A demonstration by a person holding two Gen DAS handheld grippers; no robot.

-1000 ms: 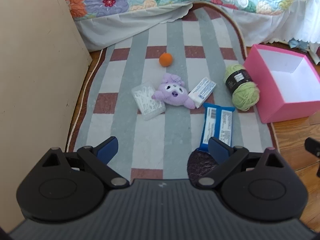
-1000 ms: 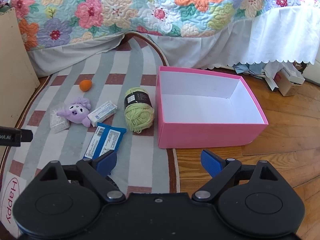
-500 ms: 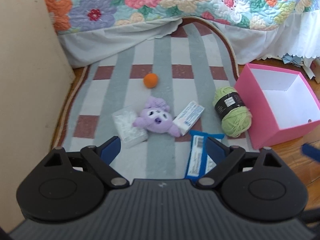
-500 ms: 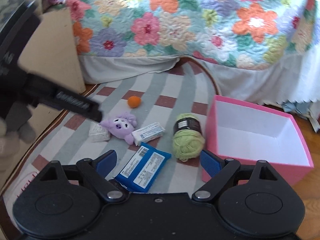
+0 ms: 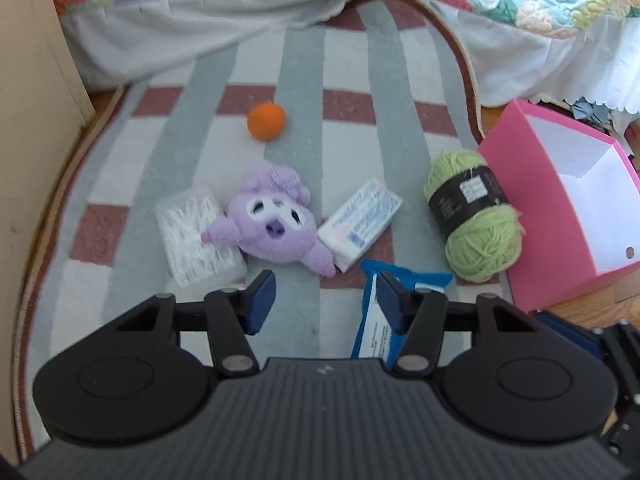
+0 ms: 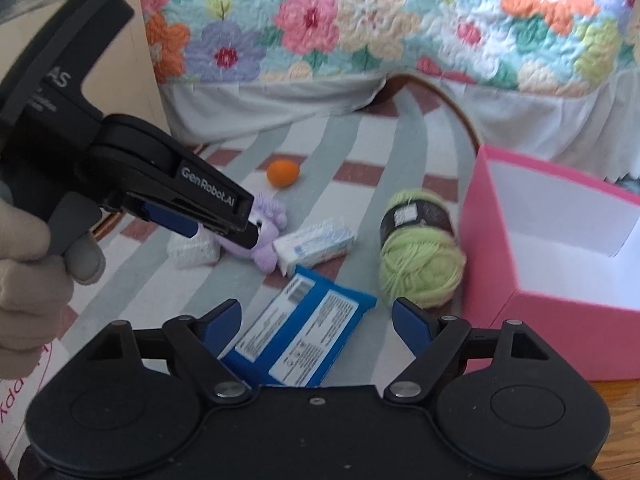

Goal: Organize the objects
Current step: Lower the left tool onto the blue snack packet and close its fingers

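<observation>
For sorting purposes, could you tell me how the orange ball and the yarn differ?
The orange ball is small, round and plain; the yarn is larger, oblong, light green and wrapped in a black label band. The ball lies alone farther up the rug; the yarn sits beside the pink box. Both rest on the rug, ungripped.

Left tool [image 5: 326,294] jaws apart, nothing between, angled down. Right tool [image 6: 316,316] jaws wide apart, nothing between.

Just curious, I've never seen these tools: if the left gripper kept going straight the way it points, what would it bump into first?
Probably the purple plush toy: it lies on the rug just ahead of the open left gripper, roughly centred between its fingers. Depth is hard to judge, so it might touch the rug first.
</observation>
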